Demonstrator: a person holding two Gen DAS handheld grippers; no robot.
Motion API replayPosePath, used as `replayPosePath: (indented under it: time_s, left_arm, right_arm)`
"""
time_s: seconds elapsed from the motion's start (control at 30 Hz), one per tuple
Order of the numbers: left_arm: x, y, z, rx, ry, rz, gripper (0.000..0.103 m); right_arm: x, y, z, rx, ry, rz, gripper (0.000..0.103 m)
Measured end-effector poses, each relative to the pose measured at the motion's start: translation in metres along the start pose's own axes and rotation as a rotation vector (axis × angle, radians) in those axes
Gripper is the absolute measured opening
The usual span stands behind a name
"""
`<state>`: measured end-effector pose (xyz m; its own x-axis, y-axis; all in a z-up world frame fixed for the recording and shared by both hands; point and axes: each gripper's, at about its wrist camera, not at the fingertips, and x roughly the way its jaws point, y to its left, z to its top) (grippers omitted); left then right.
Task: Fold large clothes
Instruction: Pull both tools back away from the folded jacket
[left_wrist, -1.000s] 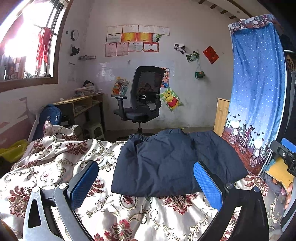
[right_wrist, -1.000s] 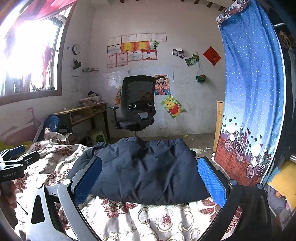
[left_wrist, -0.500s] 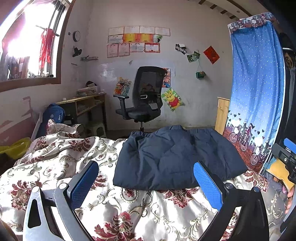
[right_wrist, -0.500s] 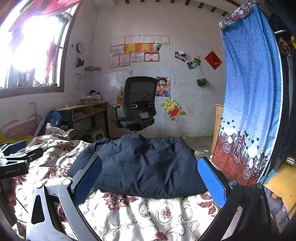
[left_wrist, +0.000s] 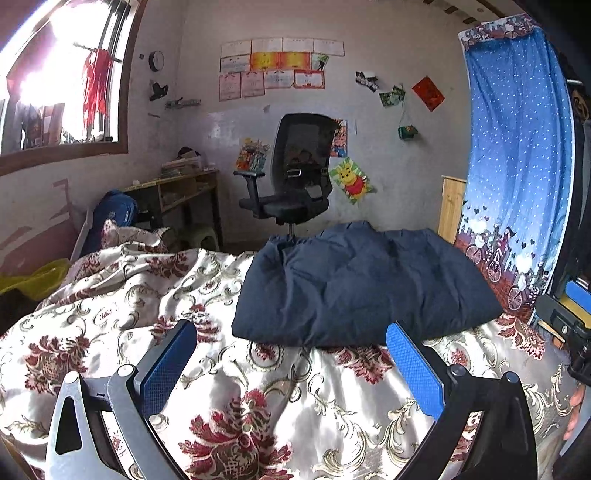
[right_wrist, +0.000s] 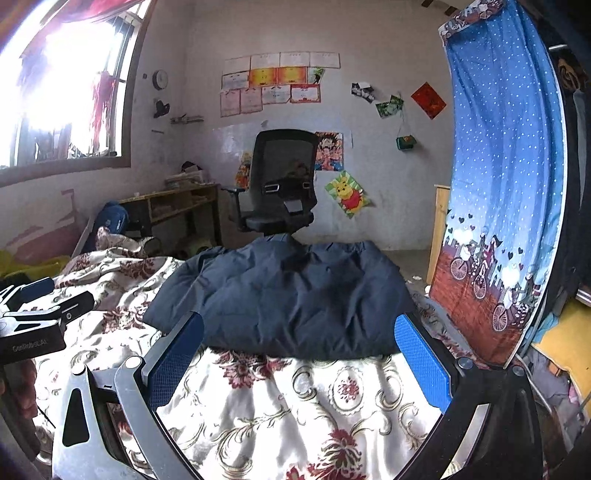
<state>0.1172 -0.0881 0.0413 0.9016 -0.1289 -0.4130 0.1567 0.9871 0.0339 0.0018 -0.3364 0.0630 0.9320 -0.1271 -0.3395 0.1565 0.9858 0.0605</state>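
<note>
A dark navy padded garment (left_wrist: 354, 284) lies folded into a bundle on the floral bedspread (left_wrist: 155, 295); it also shows in the right wrist view (right_wrist: 288, 295). My left gripper (left_wrist: 291, 343) is open and empty, held above the bedspread, short of the garment's near edge. My right gripper (right_wrist: 299, 339) is open and empty, just before the garment's near edge. The right gripper shows at the right edge of the left wrist view (left_wrist: 565, 317). The left gripper shows at the left edge of the right wrist view (right_wrist: 40, 314).
A black office chair (left_wrist: 295, 177) stands beyond the bed by the far wall. A wooden desk (left_wrist: 177, 195) is at the left under the window. A blue curtain (left_wrist: 517, 166) hangs at the right. A blue backpack (left_wrist: 114, 214) leans by the desk.
Both grippers have pulled back from the garment and risen slightly. More bedspread shows between the fingers and the garment's near edge. The garment has not moved.
</note>
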Motion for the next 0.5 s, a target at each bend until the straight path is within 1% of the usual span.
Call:
replayPosePath:
  time_s: [0.27, 0.5]
  left_arm:
    - [0.008, 0.004, -0.016, -0.021, 0.026, 0.019, 0.103]
    - [0.016, 0.006, -0.034, -0.035, 0.059, 0.029, 0.103]
  right_arm:
    - [0.011, 0.003, -0.018, -0.017, 0.029, 0.011, 0.102]
    - [0.024, 0.006, -0.034, -0.019, 0.082, 0.021, 0.102]
